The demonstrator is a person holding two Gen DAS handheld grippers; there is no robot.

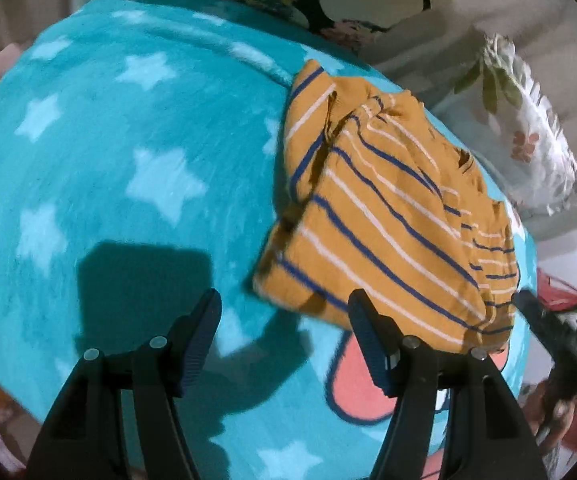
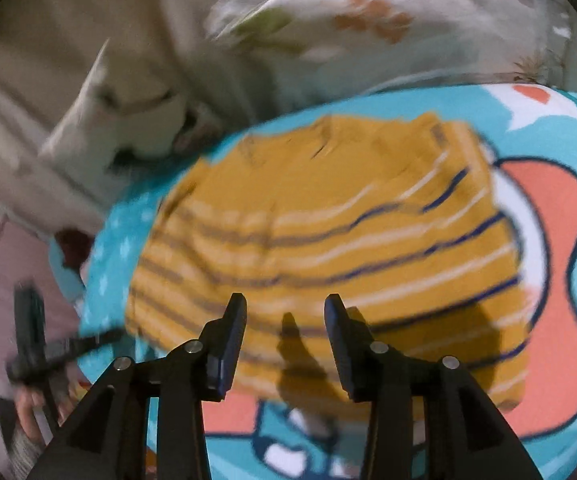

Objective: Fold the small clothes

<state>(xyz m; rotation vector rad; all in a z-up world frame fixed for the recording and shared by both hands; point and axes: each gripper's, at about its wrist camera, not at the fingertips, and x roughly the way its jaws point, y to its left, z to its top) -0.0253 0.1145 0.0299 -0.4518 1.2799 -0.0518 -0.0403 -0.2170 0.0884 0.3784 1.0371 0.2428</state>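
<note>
Left and right wrist views, folding stage. I am looking at the striped mustard shirt (image 1: 384, 216), which is lying folded into a compact bundle on the turquoise star-print blanket (image 1: 128, 160), close to the blanket's edge and partly covering a salmon cartoon patch (image 2: 548, 280). I am holding the left gripper (image 1: 284, 308) spread over bare blanket just beside the shirt's near corner, pinching nothing. I am holding the right gripper (image 2: 284, 308) parted above the shirt, fabric showing between its fingers, nothing pinched. A floral pillow (image 1: 528, 136) is lying beyond the blanket
</note>
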